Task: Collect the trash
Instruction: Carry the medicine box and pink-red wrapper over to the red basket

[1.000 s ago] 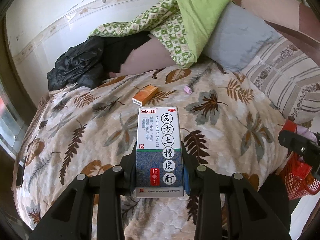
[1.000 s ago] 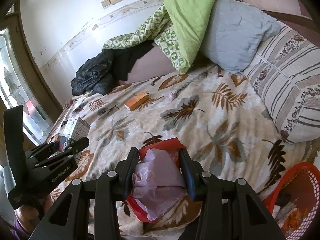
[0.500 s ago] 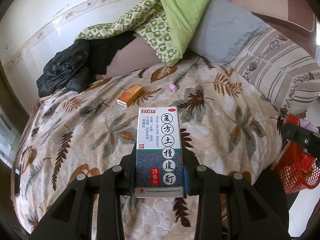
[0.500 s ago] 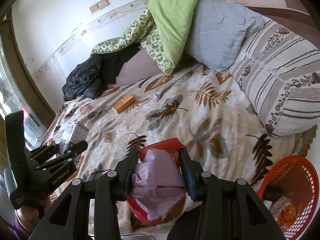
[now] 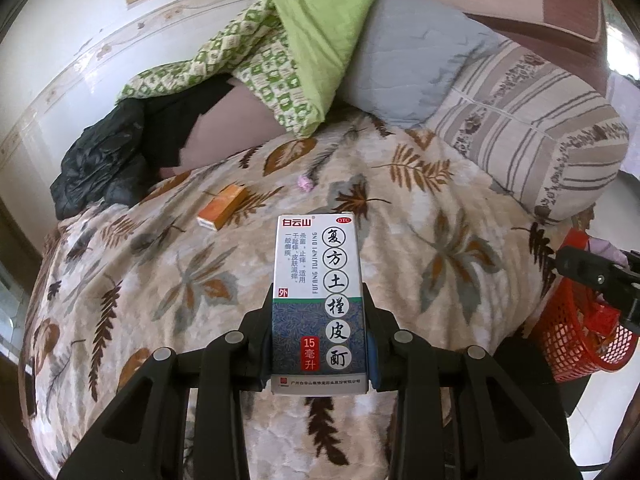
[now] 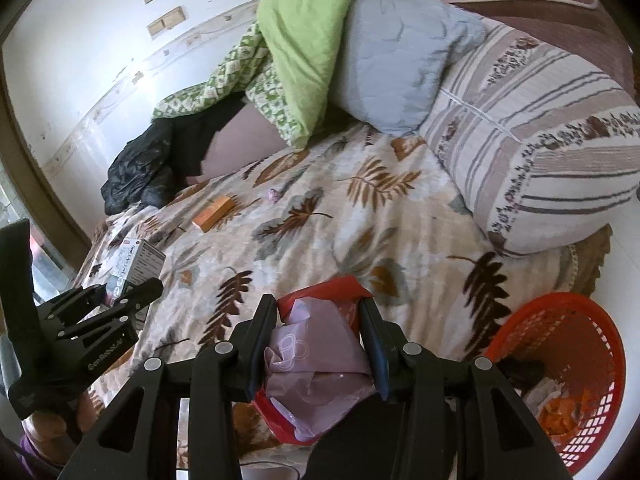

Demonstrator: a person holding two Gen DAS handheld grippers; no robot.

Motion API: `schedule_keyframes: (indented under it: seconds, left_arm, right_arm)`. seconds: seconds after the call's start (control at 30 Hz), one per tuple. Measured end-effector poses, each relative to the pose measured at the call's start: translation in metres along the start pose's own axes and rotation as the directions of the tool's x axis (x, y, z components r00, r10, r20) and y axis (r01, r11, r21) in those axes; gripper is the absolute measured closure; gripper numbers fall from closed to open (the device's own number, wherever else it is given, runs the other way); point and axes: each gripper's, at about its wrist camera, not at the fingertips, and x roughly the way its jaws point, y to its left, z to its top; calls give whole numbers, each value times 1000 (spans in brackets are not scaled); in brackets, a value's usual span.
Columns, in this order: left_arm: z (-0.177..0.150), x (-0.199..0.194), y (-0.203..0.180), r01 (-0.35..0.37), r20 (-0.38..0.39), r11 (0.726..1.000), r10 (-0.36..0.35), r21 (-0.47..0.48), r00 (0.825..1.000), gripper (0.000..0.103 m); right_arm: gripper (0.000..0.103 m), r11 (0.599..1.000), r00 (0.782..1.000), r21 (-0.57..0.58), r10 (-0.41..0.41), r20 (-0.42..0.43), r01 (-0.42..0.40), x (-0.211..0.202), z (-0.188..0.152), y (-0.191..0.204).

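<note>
My left gripper point(image 5: 318, 308) is shut on a white and blue medicine box point(image 5: 318, 284) with Chinese print, held upright over the leaf-patterned bed; the same box point(image 6: 136, 266) and left gripper point(image 6: 120, 298) show at the left of the right wrist view. My right gripper point(image 6: 320, 316) is shut on a crumpled lilac and red plastic wrapper point(image 6: 316, 356). An orange box point(image 5: 222, 212) and a small pink scrap point(image 5: 306, 183) lie on the bedspread farther back. A red mesh basket point(image 6: 560, 384) with some rubbish in it sits low at the right, beside the bed.
Striped pillow point(image 5: 532, 128), grey pillow point(image 5: 408, 60) and green quilt point(image 5: 280, 60) are piled at the head of the bed. A black jacket point(image 5: 100, 168) lies by the wall. The red basket point(image 5: 576, 344) shows at the bed's right edge, with the right gripper over it.
Both grippers have shifted right along the bed, still holding their loads. The red basket has come further into the right wrist view, and the orange box has slid left in both views.
</note>
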Motion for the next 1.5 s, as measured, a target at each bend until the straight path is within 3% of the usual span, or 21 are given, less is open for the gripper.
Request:
schedule_keyframes:
  seconds: [0.63, 0.93, 1.23, 1.5]
  left_arm:
    - [12, 6, -61, 77, 4, 991, -78, 111, 997, 70]
    - [22, 3, -106, 145, 15, 972, -151, 186, 988, 70]
    - [36, 2, -172, 268, -10, 925, -276, 271, 961, 70]
    - [42, 12, -228, 408, -88, 863, -401, 296, 912, 70]
  right_arm:
    - [58, 991, 996, 106, -83, 14, 81, -16, -9, -54]
    - [58, 972, 988, 184, -155, 27, 147, -36, -19, -96]
    - [58, 933, 968, 276, -250, 34, 231, -67, -34, -145]
    - [58, 894, 954, 357, -298, 20, 272, -81, -49, -184]
